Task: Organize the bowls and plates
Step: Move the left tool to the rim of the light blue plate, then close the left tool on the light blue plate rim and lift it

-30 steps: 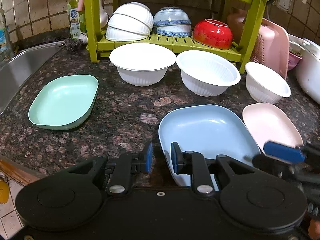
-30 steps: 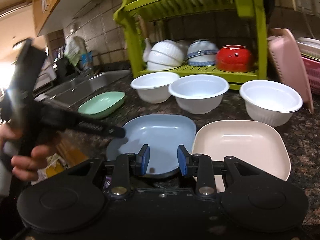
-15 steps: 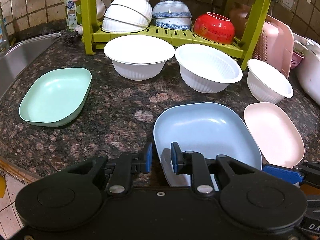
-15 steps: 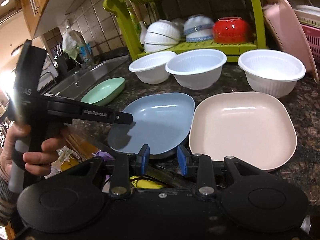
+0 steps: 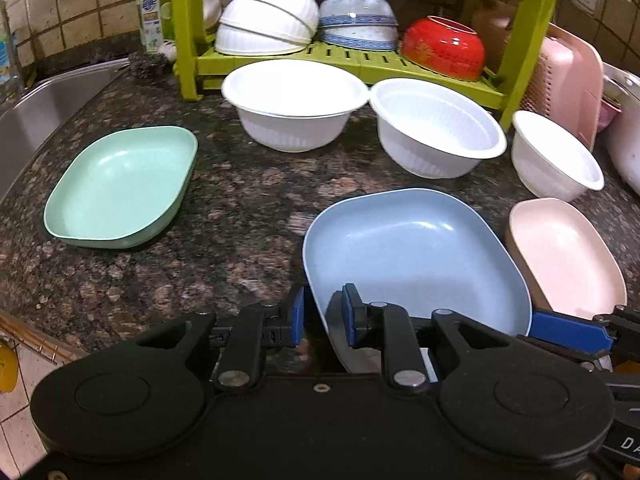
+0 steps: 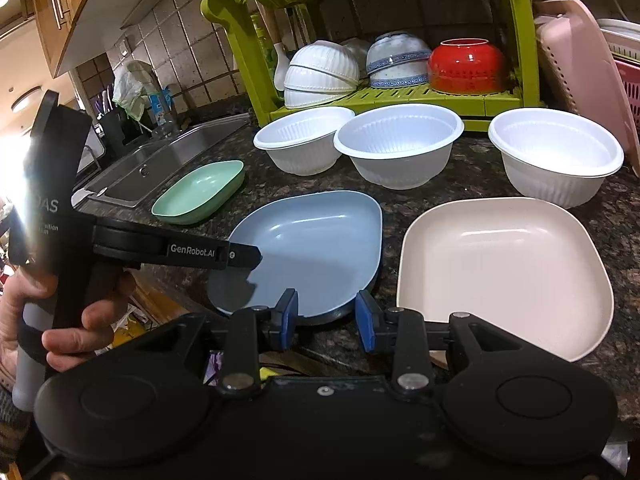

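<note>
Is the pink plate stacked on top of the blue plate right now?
No, the pink plate lies flat on the countertop beside the blue plate, with a gap of dark stone between their rims.

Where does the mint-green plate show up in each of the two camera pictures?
Left wrist view: the green plate lies at the left, on the dark stone counter, near the sink.
Right wrist view: the green plate sits left of centre, small, beyond the blue plate.
Shared landmark: the red bowl on the lime-green rack.
</note>
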